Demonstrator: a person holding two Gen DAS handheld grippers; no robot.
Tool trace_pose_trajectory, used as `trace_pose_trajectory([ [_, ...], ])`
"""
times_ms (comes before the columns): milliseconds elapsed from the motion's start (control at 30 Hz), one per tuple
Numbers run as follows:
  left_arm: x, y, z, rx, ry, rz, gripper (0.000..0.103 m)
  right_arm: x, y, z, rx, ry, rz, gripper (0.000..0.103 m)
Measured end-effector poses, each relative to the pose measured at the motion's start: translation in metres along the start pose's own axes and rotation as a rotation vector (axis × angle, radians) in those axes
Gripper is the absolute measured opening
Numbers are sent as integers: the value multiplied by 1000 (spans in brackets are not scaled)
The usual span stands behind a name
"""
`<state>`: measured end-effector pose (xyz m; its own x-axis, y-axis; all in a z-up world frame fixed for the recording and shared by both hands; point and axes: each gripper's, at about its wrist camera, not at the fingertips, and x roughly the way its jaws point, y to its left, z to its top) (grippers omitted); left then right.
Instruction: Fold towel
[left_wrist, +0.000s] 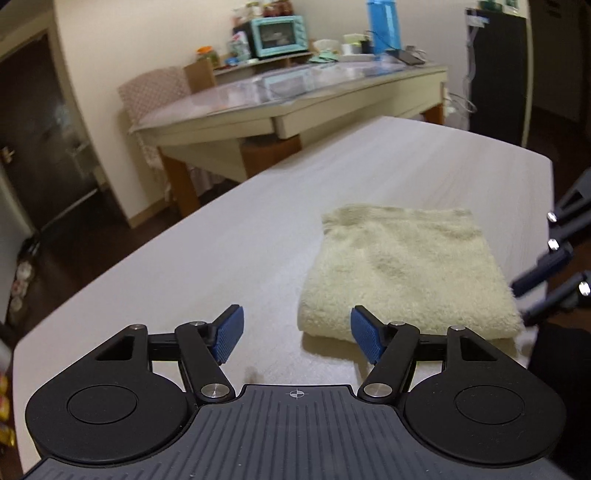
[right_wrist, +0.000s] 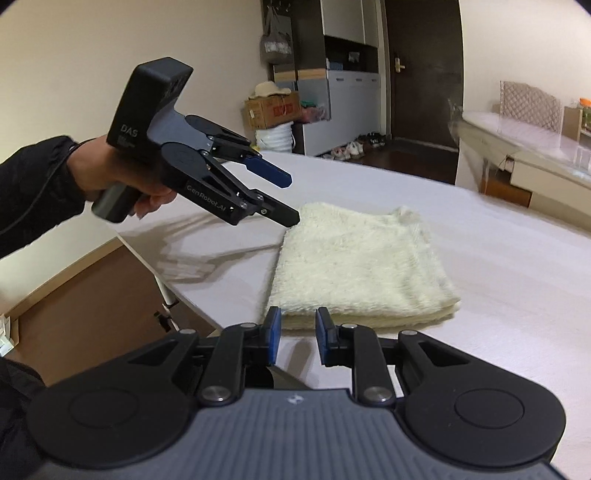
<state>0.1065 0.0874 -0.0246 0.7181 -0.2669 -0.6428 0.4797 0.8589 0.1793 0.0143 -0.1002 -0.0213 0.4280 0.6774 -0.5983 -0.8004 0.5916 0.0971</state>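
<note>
A cream fluffy towel (left_wrist: 406, 269) lies folded in a neat rectangle on the white table (left_wrist: 221, 251). It also shows in the right wrist view (right_wrist: 358, 266). My left gripper (left_wrist: 297, 334) is open and empty, held above the table just left of the towel's near corner. In the right wrist view the left gripper (right_wrist: 291, 199) hovers above the towel's far left corner. My right gripper (right_wrist: 297, 339) is open with a narrow gap and empty, just short of the towel's near edge. It shows blurred at the right edge of the left wrist view (left_wrist: 546, 273).
The white table's edge (right_wrist: 207, 306) runs close to the towel's left side, with brown floor below. A second long table (left_wrist: 295, 96) with a teal oven and clutter stands behind. A cabinet, boxes and shoes (right_wrist: 347, 147) are at the far wall.
</note>
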Motion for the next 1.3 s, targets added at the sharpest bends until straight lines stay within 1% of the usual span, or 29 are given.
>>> trace_pose_trajectory([
  [167,12,10,2,15,-8,25,72,10,9,6,22,-6,-3,23],
  [233,17,18,3,21,-10,28,72,17,14,10,29,-9,-7,27],
  [300,22,27,5,19,-10,34,72,27,18,13,32,-12,-7,27],
  [400,29,38,6,20,-7,49,72,22,19,12,36,-16,-16,29],
  [500,33,42,5,16,-6,60,73,16,19,10,40,-21,-26,39],
  [533,34,43,4,13,-6,66,73,14,19,9,42,-22,-29,41],
  [633,26,42,1,-21,-16,83,72,9,20,8,46,-27,-39,41],
  [700,15,38,-3,-47,-28,100,73,5,20,6,49,-30,-46,41],
  [800,-6,27,-9,-84,-51,114,77,-1,20,4,54,-34,-56,45],
  [900,-28,8,-14,-122,-83,73,80,-7,20,3,59,-38,-68,49],
  [1000,-36,-17,-16,-101,-79,38,81,-20,10,-3,93,-57,-107,50],
  [1067,-36,-36,-19,-59,-56,31,81,-24,6,-4,106,-72,-127,51],
  [1133,-33,-51,-24,-12,-25,53,81,-26,6,-2,109,-88,-140,57],
  [1167,-33,-52,-25,-12,-23,60,81,-28,5,-3,109,-92,-141,59],
  [1233,-35,-52,-28,-31,-24,76,81,-33,2,-5,110,-103,-143,59],
  [1300,-42,-49,-29,-90,-29,112,82,-37,0,-7,109,-110,-147,59],
])
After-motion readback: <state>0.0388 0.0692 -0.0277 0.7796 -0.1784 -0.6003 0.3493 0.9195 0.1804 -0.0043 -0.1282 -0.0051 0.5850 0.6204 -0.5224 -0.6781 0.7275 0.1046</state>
